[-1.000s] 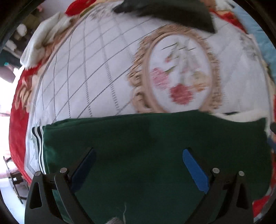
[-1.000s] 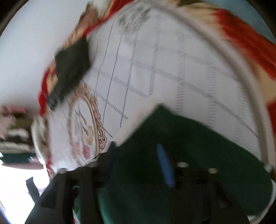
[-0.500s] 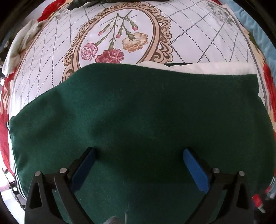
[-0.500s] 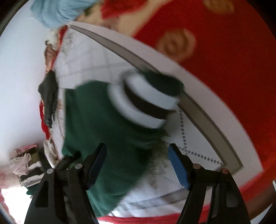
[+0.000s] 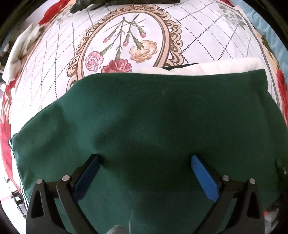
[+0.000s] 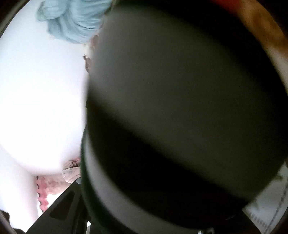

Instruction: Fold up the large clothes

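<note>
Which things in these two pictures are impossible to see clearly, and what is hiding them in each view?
- Right wrist view: dark, blurred green garment sits against the lens and covers the right gripper's fingertips, so its state cannot be told.
- Left wrist view: the same garment hides the bedspread under it; its right end runs past the frame edge.
- Left wrist view: a dark item at the top is cut by the edge.
- The left gripper is open over the cloth.

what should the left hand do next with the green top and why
Probably lower the left gripper and press the green top flat. Its jaws stand open above the cloth, holding nothing, while dark blurred fabric fills the right view, hiding that gripper, perhaps a part being carried over. The white lining shows at the far edge.
</note>
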Available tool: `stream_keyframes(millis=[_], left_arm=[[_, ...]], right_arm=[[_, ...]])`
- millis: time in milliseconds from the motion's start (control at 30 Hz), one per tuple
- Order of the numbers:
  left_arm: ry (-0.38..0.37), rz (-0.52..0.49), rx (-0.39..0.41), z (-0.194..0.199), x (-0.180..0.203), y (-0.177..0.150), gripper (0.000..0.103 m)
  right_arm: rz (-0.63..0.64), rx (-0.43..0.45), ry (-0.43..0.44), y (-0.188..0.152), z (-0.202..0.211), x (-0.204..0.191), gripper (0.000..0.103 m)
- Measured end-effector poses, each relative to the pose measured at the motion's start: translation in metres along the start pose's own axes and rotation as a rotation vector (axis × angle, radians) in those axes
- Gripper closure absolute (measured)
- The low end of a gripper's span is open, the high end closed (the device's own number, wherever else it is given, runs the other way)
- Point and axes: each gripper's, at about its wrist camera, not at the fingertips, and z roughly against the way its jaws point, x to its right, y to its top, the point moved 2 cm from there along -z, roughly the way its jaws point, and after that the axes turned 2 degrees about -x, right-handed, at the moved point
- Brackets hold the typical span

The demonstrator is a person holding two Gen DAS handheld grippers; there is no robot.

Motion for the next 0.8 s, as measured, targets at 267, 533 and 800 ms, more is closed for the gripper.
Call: stream_keyframes(millis=[267, 533, 800], left_arm=[[-0.085, 0.114, -0.028, -0.009, -0.027, -0.026, 0.0], [-0.103, 0.133, -0.003, -0.011, -0.034, -0.011, 0.0], [-0.086, 0.138, 0.006, 0.015, -0.044, -0.015, 0.0]], right_arm=[[-0.003, -0.078, -0.111, -0.004, -0.019, 0.018, 0.043], [-0.053, -0.048, 0.008, 0.0, -0.049, 0.01, 0.08], [-0.01, 0.093, 0.008, -0.003, -0.009, -0.057, 0.083]])
